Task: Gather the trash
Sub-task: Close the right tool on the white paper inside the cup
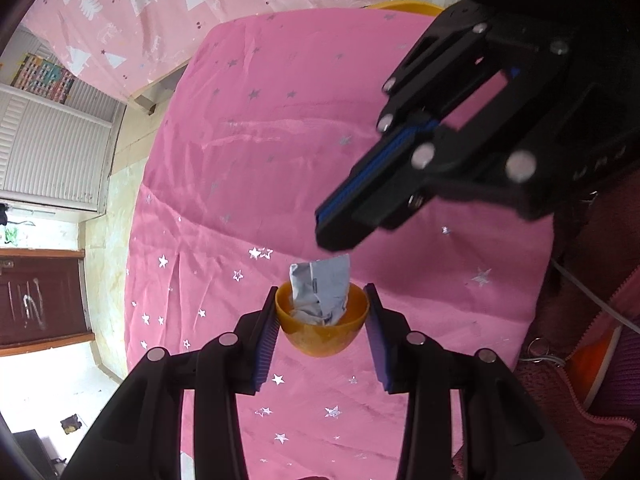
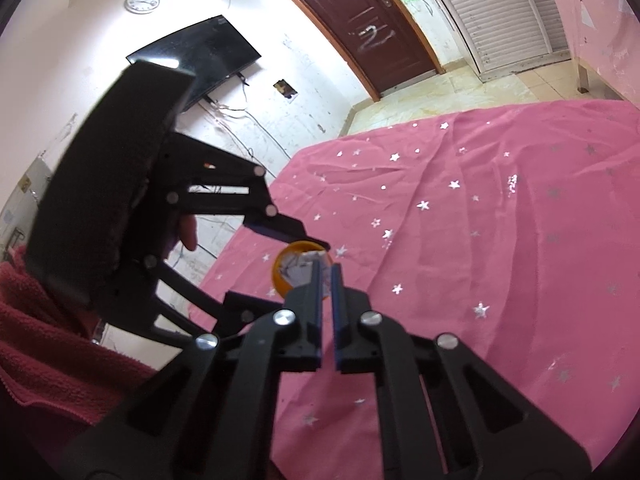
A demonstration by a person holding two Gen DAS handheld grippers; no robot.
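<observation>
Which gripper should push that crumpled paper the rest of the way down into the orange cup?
Right, probably. The right gripper, jaws nearly closed, hangs just above the crumpled paper sticking out of the orange cup. The left gripper is busy: its fingers flank the cup, steadying it.

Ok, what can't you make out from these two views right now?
- Left wrist view: the right gripper hides the top of the crumpled paper, so contact is unclear.
- Right wrist view: its own fingers cover the paper, so any grip is unclear.
- Both views: the orange bowl hides its bottom; paper fills it.
- Left wrist view: a yellow object is cut off behind the table.
</observation>
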